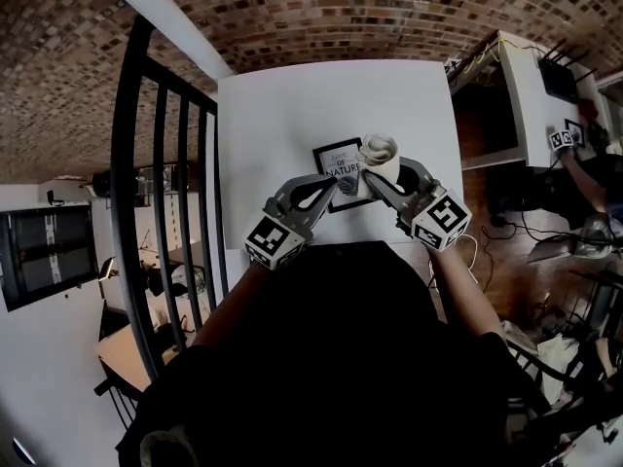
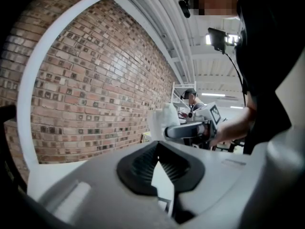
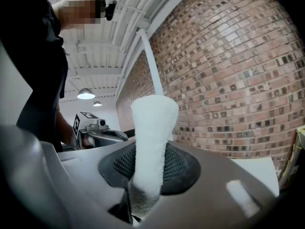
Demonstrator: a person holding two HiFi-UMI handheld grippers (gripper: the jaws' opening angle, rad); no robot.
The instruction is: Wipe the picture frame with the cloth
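A black picture frame point(image 1: 336, 163) with a white print is held over the near part of the white table point(image 1: 292, 105). My left gripper point(image 1: 341, 185) is shut on its lower edge; in the left gripper view the frame point(image 2: 162, 182) shows edge-on as a thin white wedge between the jaws of that gripper point(image 2: 159, 168). A rolled white cloth point(image 1: 379, 152) stands up at the frame's right edge, with my right gripper point(image 1: 375, 181) shut on it. In the right gripper view the cloth point(image 3: 150, 137) rises from the closed jaws. Whether cloth and frame touch I cannot tell.
A black railing point(image 1: 165, 212) runs along the table's left side. To the right is a second white desk point(image 1: 526, 86) with cables and gear, and a person point(image 1: 584, 163) beside it. A brick wall point(image 2: 95, 89) lies ahead.
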